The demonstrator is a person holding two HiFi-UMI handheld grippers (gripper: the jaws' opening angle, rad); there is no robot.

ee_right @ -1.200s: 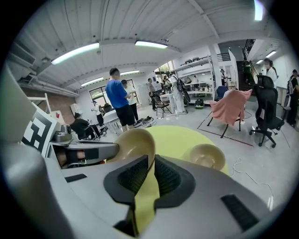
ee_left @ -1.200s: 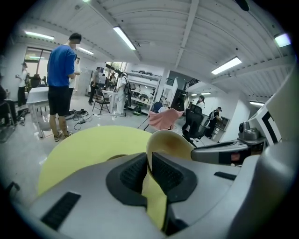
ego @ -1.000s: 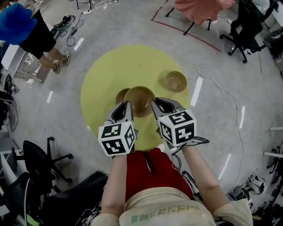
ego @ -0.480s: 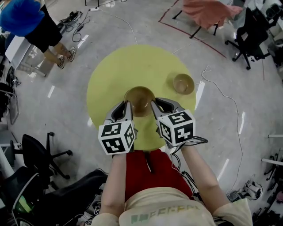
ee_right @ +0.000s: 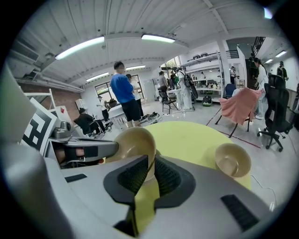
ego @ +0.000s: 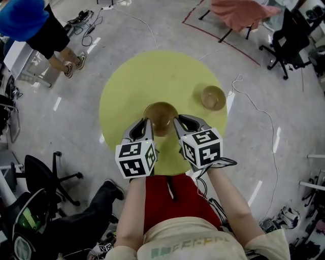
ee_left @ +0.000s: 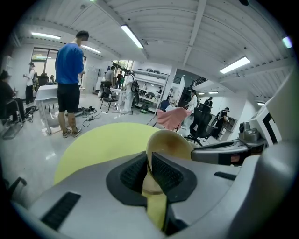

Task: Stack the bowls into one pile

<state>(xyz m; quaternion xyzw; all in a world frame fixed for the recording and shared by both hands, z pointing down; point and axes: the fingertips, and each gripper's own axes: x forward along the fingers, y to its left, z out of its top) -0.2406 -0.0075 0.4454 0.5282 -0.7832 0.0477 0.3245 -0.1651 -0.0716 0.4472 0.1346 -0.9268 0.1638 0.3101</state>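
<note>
Floor [ego: 264,127]: grey and glossy, with cables trailing across it and a red line taped near the top right.
Counter [ego: 152,76]: a round yellow top in the middle of the head view, with the person's forearms reaching in at its near edge.
Bystander [ego: 30,30]: in a blue top and dark shorts, standing on the floor well away from the counter, at the upper left.
Office chairs: a black one [ego: 289,35] at the upper right, and another [ego: 45,183] at the lower left.
Pink cloth [ego: 238,11]: draped over a dark-legged frame beyond the counter.
Left gripper [ego: 143,126]: its fingers are clamped on the left rim of the held bowl, and the bowl's wall sits between the ribbed pads in its own view.
Right gripper [ego: 182,124]: its fingers are closed on the same bowl's right rim, one pad inside the wall and one outside.
Held bowl [ego: 160,117]: tan, mouth up, gripped from both sides over the near part of the counter. Whether it touches the counter cannot be told.
Second bowl [ego: 213,97]: tan and upright, standing alone on the counter near its right edge, well apart from the held bowl.
</note>
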